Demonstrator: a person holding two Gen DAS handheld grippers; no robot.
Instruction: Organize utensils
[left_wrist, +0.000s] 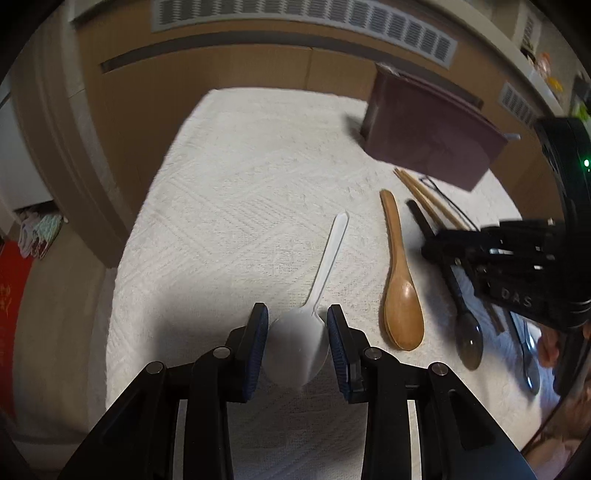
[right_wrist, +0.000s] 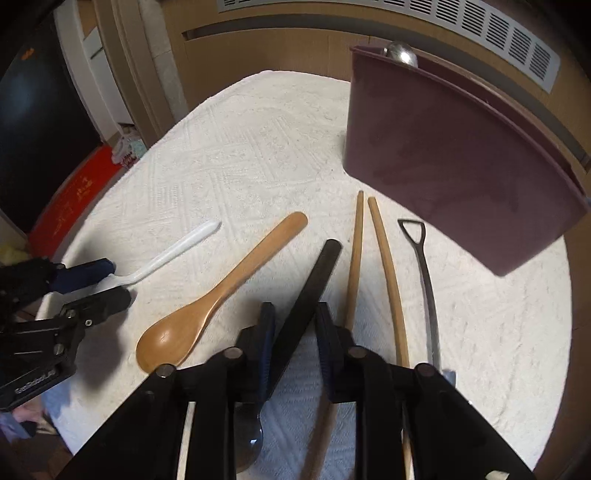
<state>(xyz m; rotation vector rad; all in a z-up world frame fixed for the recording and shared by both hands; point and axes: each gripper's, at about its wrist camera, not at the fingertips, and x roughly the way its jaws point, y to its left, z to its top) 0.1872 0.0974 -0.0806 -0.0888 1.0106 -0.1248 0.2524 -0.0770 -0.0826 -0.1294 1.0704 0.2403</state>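
Observation:
My left gripper (left_wrist: 298, 332) is shut on the bowl of a white plastic spoon (left_wrist: 327, 262), whose handle points away over the white cloth; the right wrist view shows this grip at the far left (right_wrist: 107, 280). Beside it lies a wooden spoon (left_wrist: 400, 302) (right_wrist: 207, 314). My right gripper (right_wrist: 293, 325) is shut on the black handle of a metal spoon (right_wrist: 317, 273), which crosses slantwise between the pads with its bowl hidden under the fingers. In the left wrist view the right gripper (left_wrist: 436, 251) sits over that spoon (left_wrist: 469, 339). A maroon container (right_wrist: 443, 155) (left_wrist: 424, 129) stands at the back right.
Two wooden chopsticks (right_wrist: 384, 266) (left_wrist: 424, 195) and a thin dark utensil with a loop handle (right_wrist: 424, 273) lie right of the black spoon. A metal spoon bowl (right_wrist: 402, 53) sticks up from the container. The white cloth (left_wrist: 240, 184) ends at brown cabinet fronts behind.

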